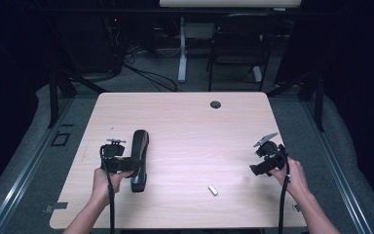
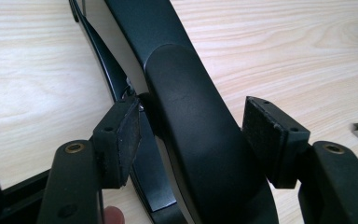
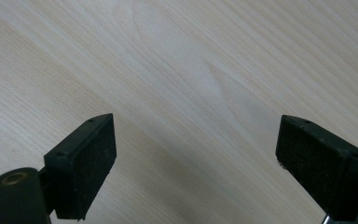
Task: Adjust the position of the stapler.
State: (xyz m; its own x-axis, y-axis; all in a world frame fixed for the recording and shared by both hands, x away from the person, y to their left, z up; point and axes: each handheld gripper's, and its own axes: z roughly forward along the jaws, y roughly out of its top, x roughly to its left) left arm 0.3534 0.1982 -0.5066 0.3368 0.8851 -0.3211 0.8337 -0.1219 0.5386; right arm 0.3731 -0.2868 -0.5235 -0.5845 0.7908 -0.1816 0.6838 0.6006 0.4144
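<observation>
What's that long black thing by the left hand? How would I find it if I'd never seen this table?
Start at the pale wooden table and go to its left half, where the left gripper reaches in. Between its jaws lies a black stapler, long, curved, pointing away from the person. Its only neighbour, a small silvery block, is tiny and lies further right.
</observation>
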